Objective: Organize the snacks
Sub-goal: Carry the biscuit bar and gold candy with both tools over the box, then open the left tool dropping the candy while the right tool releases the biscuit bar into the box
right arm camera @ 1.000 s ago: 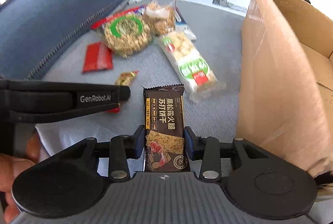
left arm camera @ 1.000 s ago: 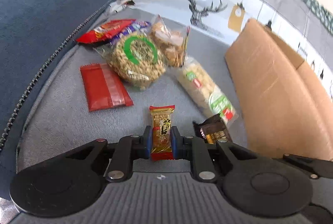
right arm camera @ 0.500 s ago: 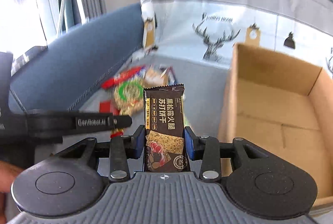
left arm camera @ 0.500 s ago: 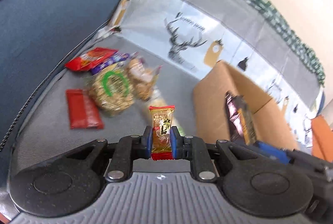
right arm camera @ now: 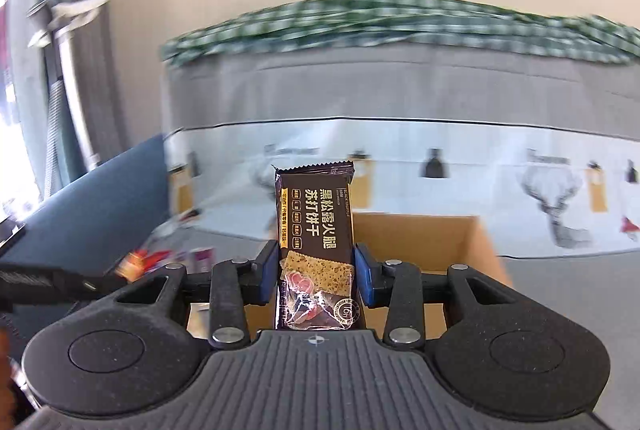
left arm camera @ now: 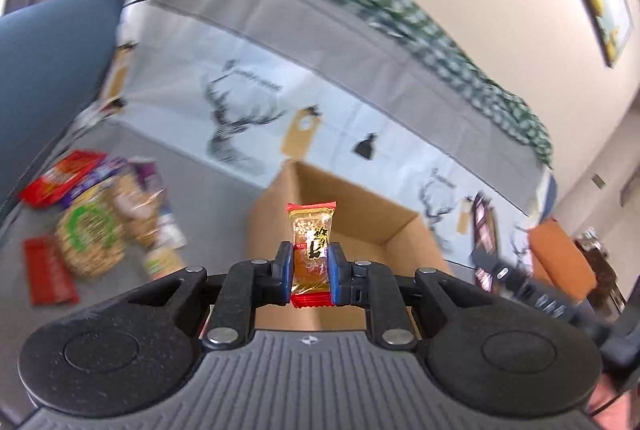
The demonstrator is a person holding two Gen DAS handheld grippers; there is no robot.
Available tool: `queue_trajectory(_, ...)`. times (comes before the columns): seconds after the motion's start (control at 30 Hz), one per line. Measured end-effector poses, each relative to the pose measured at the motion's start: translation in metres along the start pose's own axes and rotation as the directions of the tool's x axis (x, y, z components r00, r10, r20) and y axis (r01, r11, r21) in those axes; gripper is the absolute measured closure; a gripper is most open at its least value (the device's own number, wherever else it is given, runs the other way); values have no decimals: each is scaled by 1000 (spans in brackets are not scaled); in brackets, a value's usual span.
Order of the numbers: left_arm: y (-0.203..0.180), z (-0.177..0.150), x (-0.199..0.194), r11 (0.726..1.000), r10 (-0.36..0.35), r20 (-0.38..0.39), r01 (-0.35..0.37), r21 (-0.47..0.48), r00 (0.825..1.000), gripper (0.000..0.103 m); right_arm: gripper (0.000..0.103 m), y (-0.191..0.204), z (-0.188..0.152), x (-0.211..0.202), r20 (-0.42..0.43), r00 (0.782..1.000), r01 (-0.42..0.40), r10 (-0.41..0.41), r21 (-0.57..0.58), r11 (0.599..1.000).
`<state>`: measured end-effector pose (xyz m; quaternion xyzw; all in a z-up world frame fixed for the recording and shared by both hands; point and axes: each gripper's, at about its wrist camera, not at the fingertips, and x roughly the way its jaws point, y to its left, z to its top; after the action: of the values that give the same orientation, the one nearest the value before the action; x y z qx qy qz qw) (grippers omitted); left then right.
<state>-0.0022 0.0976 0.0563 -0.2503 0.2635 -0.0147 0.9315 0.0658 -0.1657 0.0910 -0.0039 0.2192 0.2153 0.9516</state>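
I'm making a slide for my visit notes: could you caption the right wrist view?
Right gripper clamps a dark cracker packet upright, with the open cardboard box just beyond it.

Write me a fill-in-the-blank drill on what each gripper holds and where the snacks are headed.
1. The left gripper is shut on a small snack bar with ____ ends.
2. The right gripper is clamped on a ____ cracker packet.
3. Ahead of both grippers stands an open ____ box.
4. The loose snack pile lies to the ____ of that box in the left wrist view.

Missing words: red; dark brown; cardboard; left
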Motion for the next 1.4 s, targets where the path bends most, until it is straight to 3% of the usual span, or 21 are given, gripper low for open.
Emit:
queue_trajectory(0.1, -24, 1, 15, 998, -50, 7, 50, 39, 999, 84, 62, -26, -18, 0, 1, 999, 36, -36, 64, 997)
queue_trajectory(0.23, -36, -25, 40, 991, -129, -13, 130, 36, 992, 84, 62, -46, -28, -7, -9, 998, 56, -56, 94, 994)
queue_trajectory(0.33, -47, -34, 61, 992, -123, -63, 126, 33, 990, 84, 62, -54, -35, -12, -8, 997, 72, -71, 85, 994)
queue_trajectory(0.47, -63, -40, 75, 988, -115, -53, 120, 98, 992, 84, 62, -61, -41, -12, -12, 996, 89, -88, 50, 995)
queue_trajectory(0.67, -76, -49, 95, 984, -144, -83, 151, 89, 986, 84, 62, -74, -47, -15, -30, 993, 117, -115, 61, 991)
queue_trajectory(1.4, -71, -53, 99, 985, -146, -105, 154, 81, 984, 84, 62, -71, -46, -7, -25, 992, 121, -120, 39, 992)
